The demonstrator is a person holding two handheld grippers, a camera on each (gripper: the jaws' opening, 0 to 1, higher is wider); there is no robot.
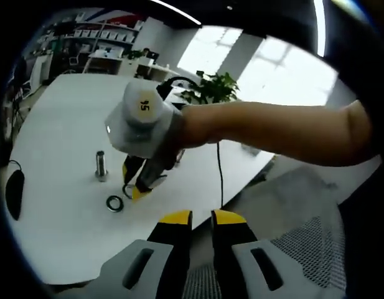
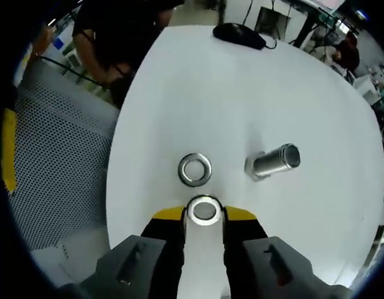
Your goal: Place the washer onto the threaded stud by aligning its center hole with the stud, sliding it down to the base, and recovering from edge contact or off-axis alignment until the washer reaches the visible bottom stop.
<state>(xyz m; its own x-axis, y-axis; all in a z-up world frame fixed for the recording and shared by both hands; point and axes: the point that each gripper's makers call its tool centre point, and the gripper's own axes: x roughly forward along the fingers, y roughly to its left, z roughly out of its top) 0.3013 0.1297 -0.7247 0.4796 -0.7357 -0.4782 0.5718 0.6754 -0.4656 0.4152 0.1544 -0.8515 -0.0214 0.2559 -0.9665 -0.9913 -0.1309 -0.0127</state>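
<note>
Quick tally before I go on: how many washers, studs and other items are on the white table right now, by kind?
Washers: 2, one lying flat on the table, one between the right gripper jaws
Threaded studs: 1, upright, bare
Computer mice: 1, black, at the table edge
Total: 4

White table carries a loose washer; upright stud; black mouse.

stud | upright | table open around; spare washer near
</note>
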